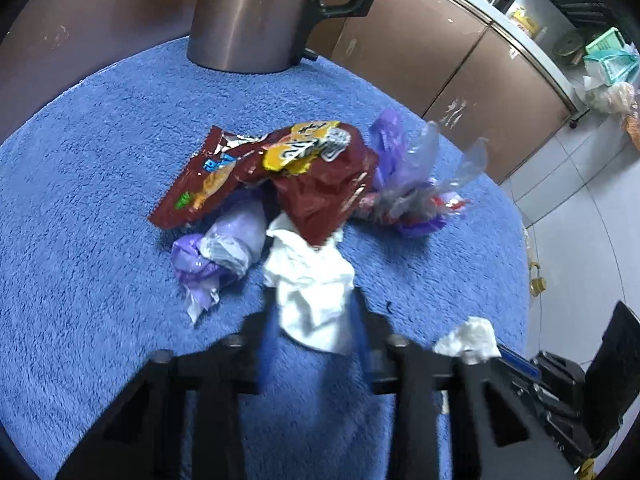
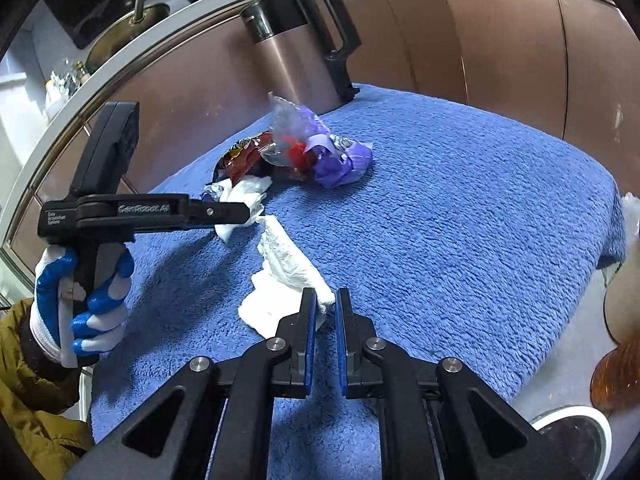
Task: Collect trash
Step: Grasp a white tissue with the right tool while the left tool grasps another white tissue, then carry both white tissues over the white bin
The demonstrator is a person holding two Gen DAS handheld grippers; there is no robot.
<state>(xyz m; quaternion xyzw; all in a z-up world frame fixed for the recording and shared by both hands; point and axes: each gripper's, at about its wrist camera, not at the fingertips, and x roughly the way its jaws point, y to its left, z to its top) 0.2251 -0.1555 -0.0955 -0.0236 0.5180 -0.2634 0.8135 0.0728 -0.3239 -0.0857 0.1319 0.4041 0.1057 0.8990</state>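
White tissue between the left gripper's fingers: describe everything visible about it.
The white tissue is a soft paper wad, crumpled and creased, with no visible stains. It sits at the near edge of the trash pile on the blue towel. The left gripper is closed on its sides. The red snack wrapper overlaps its far end. A longer tissue lies close by; whether they touch is unclear.

A home kitchen: cabinets (image 2: 500, 32), counter, pan (image 2: 120, 32) (kettle (image 2: 288, 52) too).
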